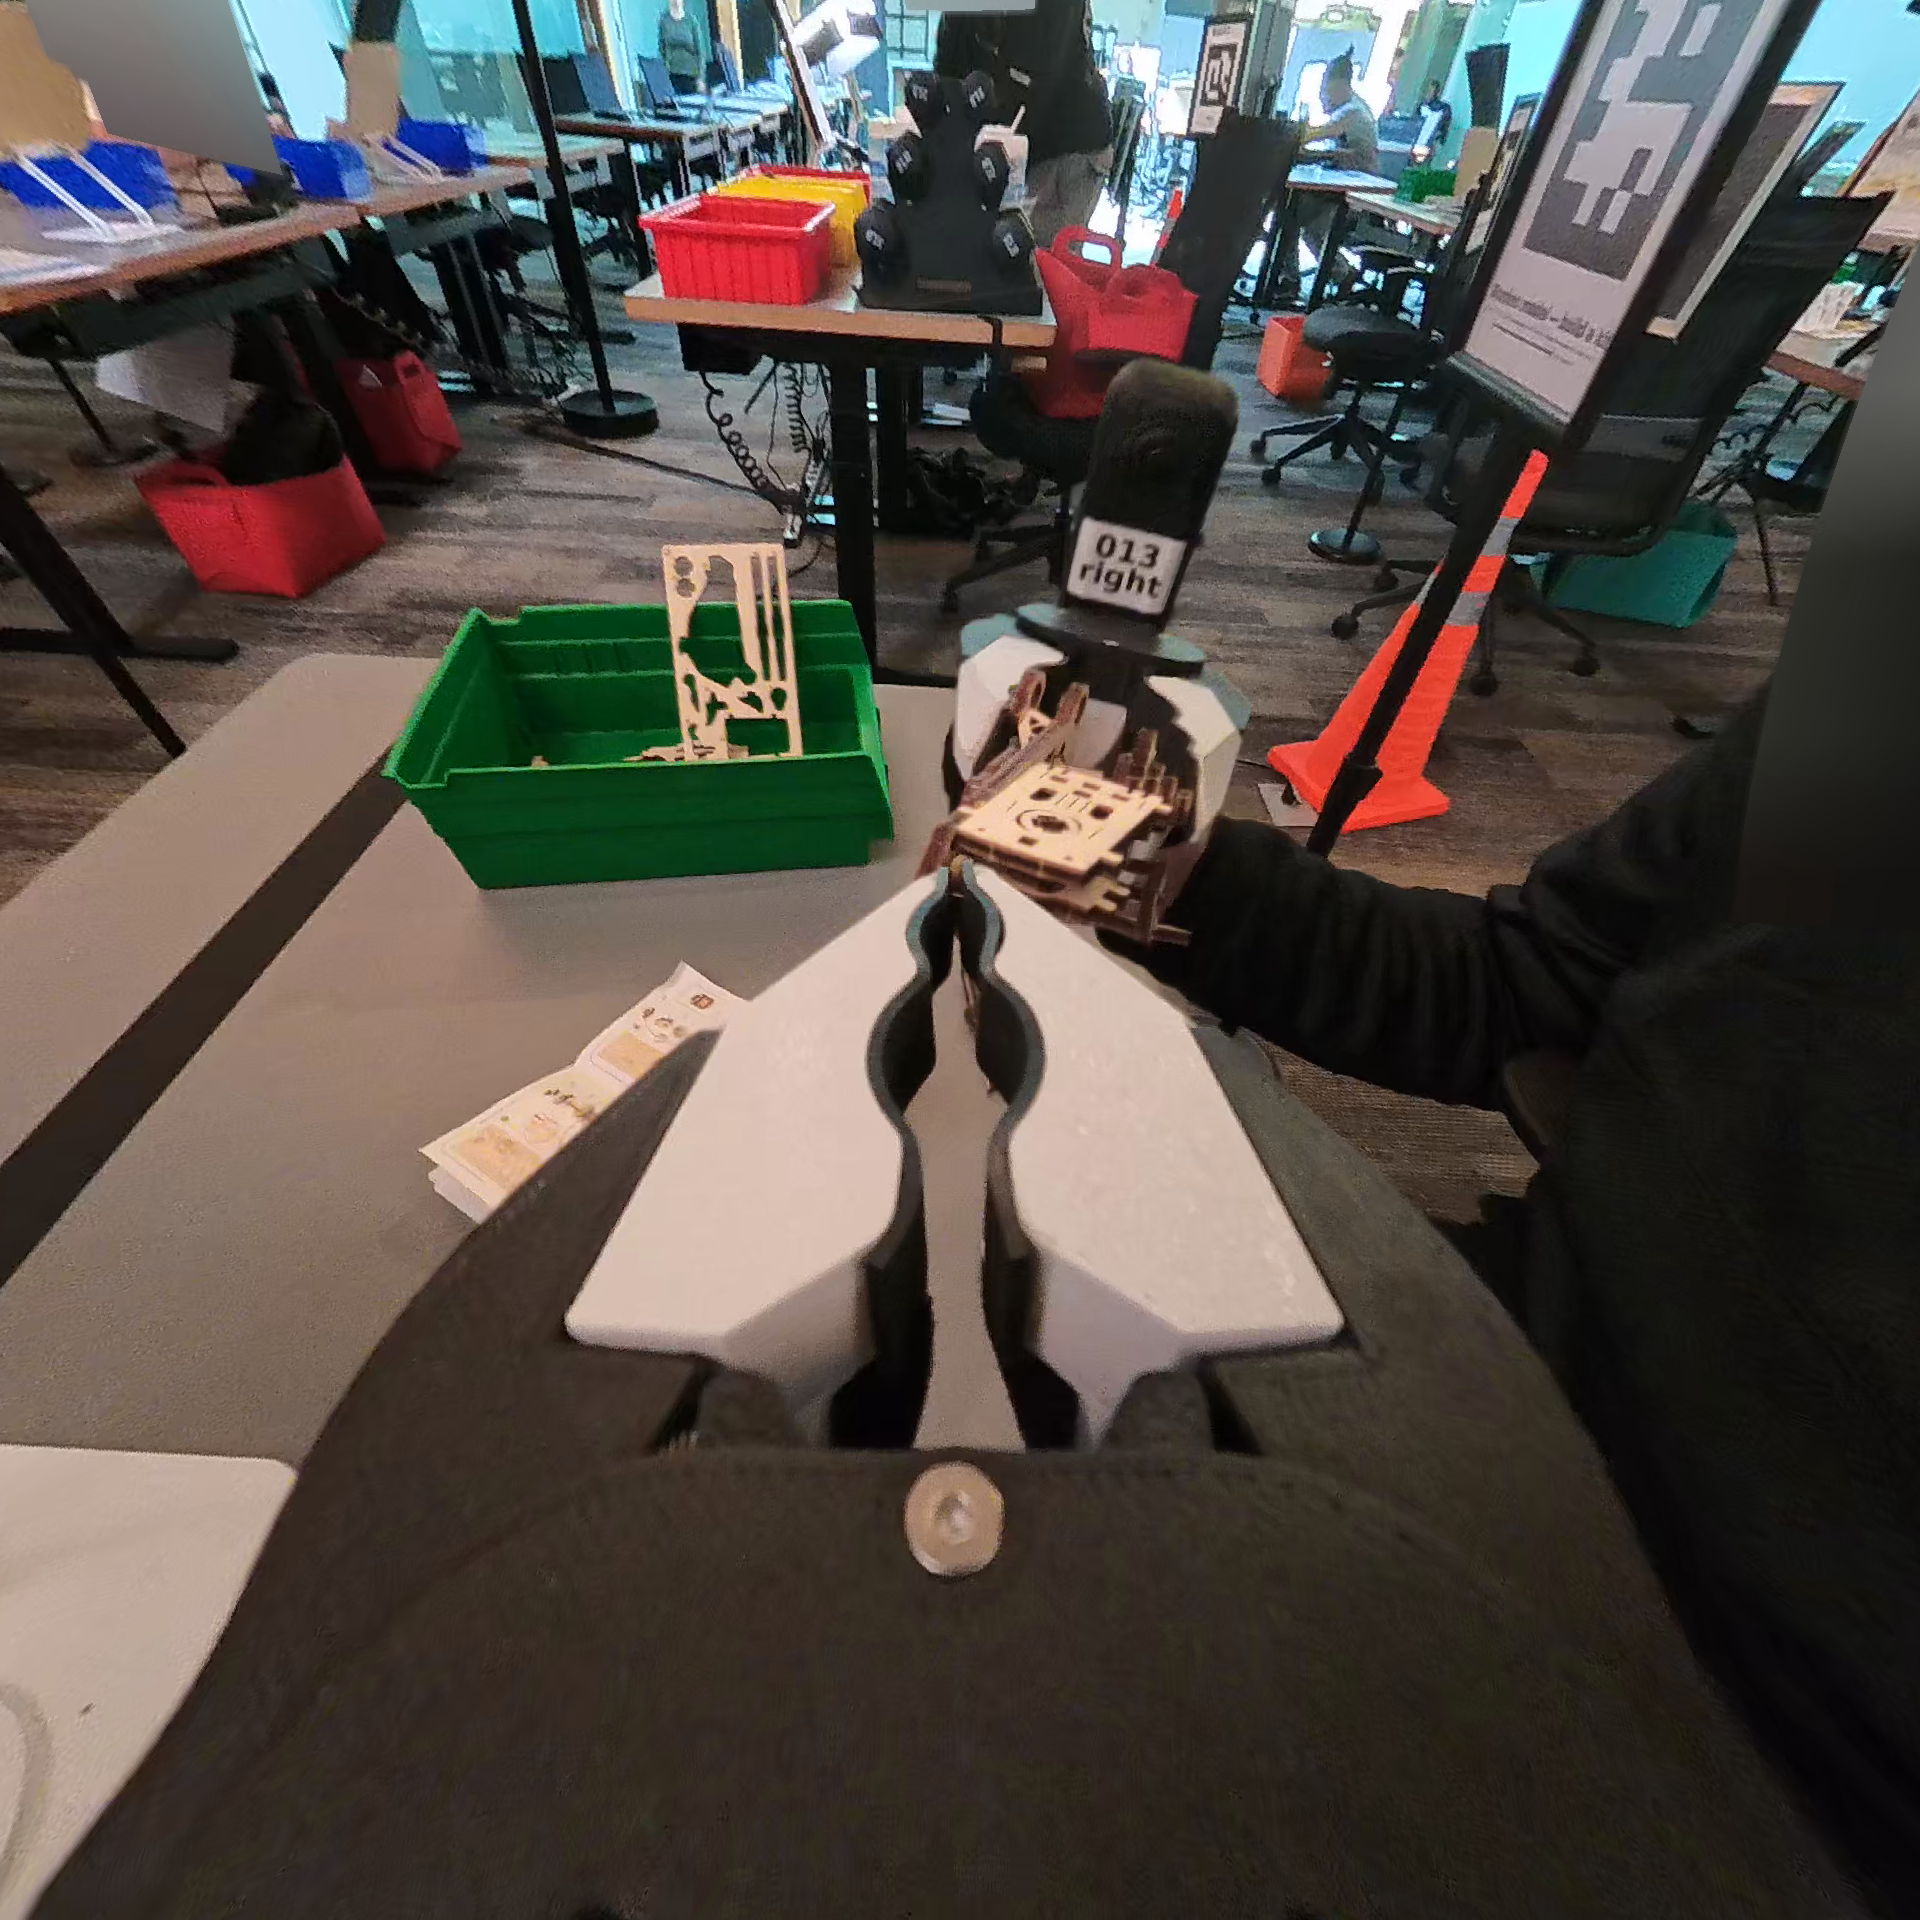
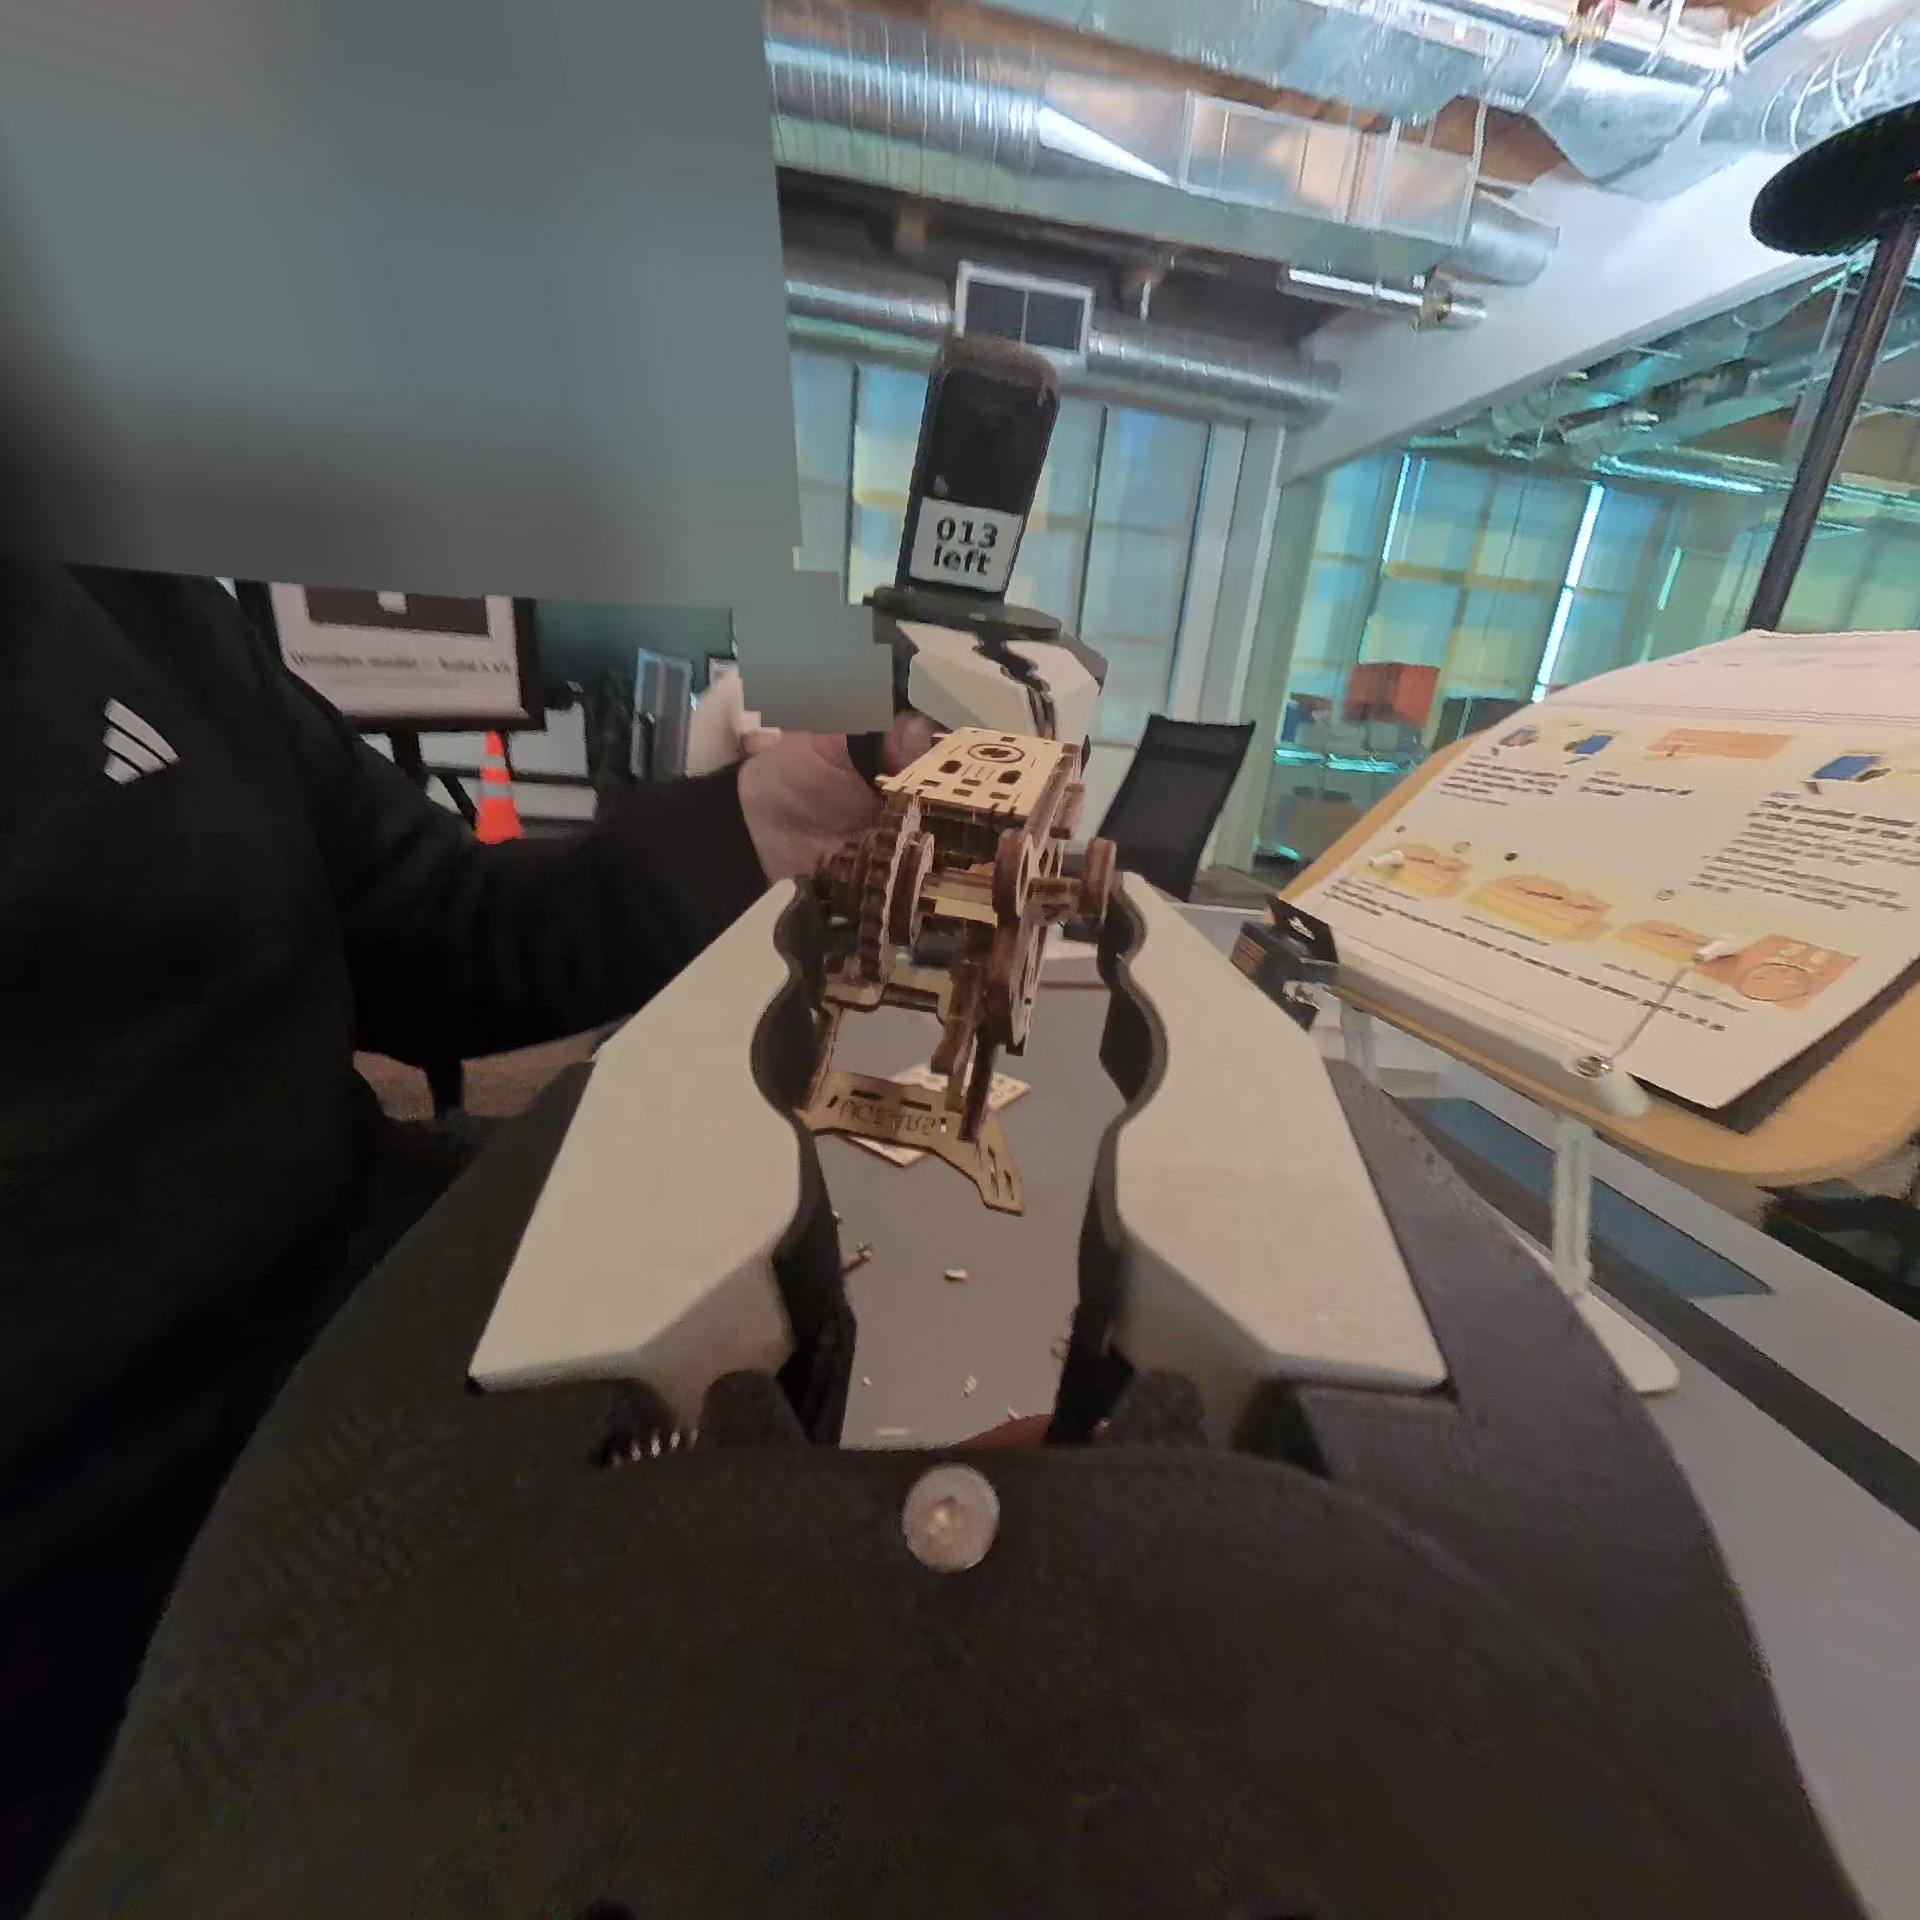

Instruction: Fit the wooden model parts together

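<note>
A wooden model of gears, plates and a flat foot hangs above the grey table. My right gripper is shut on the model's geared middle, one finger on each side. In the left wrist view the right gripper holds the model just beyond my left gripper. The left gripper is shut, its tips at the model's near edge. A thin brown sliver shows in its gap; I cannot tell if it is pinched. From the right wrist view the left gripper sits behind the model's top plate.
A green bin holds a punched-out wooden sheet at the table's far side. A folded leaflet lies left of the left gripper. An open instruction book stands at the right. Wood scraps dot the table. My hands' fingertips stand some 6 centimeters from each other.
</note>
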Motion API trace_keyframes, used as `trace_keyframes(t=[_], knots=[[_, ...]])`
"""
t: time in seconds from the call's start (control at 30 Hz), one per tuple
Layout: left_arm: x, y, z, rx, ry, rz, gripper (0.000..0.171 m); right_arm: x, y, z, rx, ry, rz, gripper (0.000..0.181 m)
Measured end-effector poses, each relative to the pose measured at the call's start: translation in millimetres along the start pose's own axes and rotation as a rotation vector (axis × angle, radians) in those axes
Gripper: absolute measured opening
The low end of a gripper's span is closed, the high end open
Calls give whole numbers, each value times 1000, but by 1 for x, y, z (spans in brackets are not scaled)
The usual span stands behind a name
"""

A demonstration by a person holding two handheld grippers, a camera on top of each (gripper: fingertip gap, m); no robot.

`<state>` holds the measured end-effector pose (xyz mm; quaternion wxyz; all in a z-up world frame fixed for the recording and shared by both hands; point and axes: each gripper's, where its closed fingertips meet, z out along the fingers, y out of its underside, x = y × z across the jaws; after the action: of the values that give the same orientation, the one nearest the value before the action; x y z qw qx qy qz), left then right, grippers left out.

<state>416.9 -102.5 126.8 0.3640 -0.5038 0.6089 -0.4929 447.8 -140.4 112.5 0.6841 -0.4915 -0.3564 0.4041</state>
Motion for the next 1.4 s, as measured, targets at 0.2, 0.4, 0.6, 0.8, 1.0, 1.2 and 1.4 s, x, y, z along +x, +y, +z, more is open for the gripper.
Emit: trace_keyframes(t=[0.2, 0.4, 0.6, 0.8, 1.0, 1.2, 1.4], knots=[[-5, 11, -1, -82, 30, -41, 0, 1, 12, 4, -171, 77, -116, 51], [-10, 12, -7, -125, 37, -77, 0, 8, 30, 9, -348, 155, -221, 51], [-26, 23, -9, -237, -87, -21, 0, 16, 40, 12, -485, 255, -326, 51], [-47, 37, -8, -381, -266, 75, 0, 28, 51, 14, -641, 375, -448, 50], [-66, 46, -7, -497, -439, 182, 0, 37, 59, 17, -755, 451, -537, 51], [-81, 51, -8, -591, -618, 348, 0, 45, 66, 22, -808, 499, -542, 50], [-83, 56, 3, -589, -693, 466, 0, 48, 70, 30, -828, 527, -544, 51]])
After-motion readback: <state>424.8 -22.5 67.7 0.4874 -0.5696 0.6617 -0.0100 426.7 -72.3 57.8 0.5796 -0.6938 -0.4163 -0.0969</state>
